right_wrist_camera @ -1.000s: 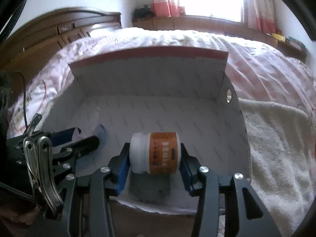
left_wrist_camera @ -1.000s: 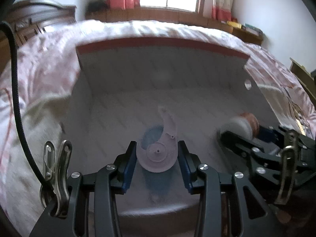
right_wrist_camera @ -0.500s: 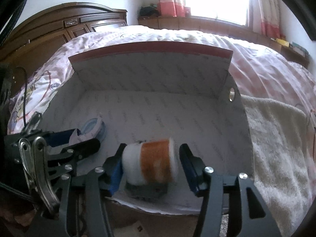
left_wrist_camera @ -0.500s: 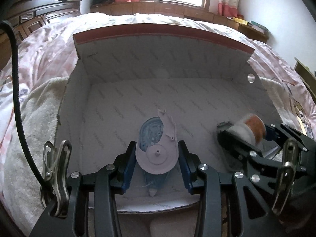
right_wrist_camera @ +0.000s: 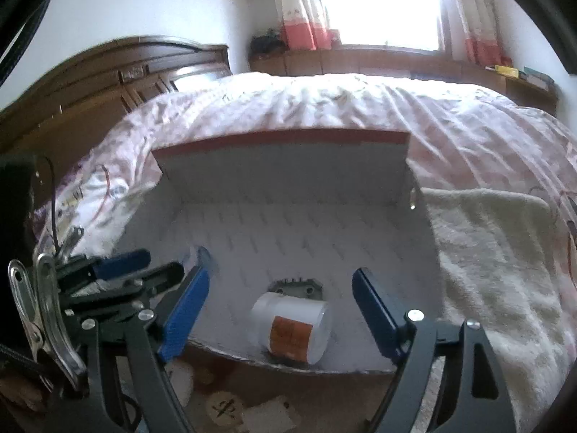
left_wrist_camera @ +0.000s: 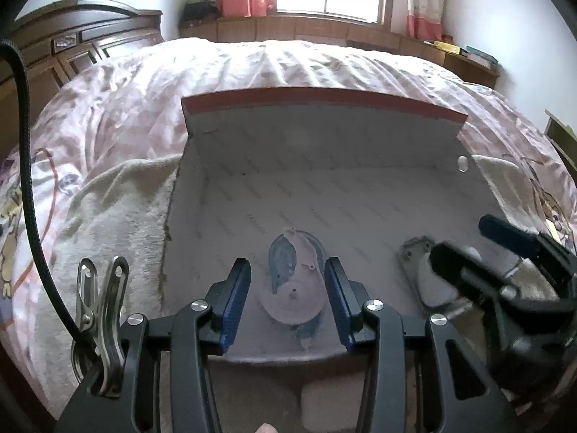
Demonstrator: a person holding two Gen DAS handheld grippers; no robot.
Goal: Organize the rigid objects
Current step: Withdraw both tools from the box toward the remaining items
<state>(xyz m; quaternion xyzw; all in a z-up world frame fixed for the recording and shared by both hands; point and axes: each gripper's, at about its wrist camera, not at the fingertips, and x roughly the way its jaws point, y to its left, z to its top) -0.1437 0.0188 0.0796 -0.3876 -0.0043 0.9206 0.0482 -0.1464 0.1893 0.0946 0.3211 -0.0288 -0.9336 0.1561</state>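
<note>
L wrist view: left gripper (left_wrist_camera: 287, 301) has blue pads either side of a white-and-blue tape dispenser (left_wrist_camera: 293, 290) lying on the floor of the white cardboard box (left_wrist_camera: 324, 144); pads look apart from it, small gaps both sides, so not grasping. Right gripper (left_wrist_camera: 505, 256) shows at right edge, blurred, over a white bottle (left_wrist_camera: 434, 285).

R wrist view: right gripper (right_wrist_camera: 279, 310) jaws just opened wide, released. White bottle w/ orange label (right_wrist_camera: 294, 326) lies on its side between them, untouched, near box (right_wrist_camera: 281, 166) front edge, partly over a grey metal plate (right_wrist_camera: 296, 287). Box sits on a cream towel (right_wrist_camera: 497, 270) on the bed.
</note>
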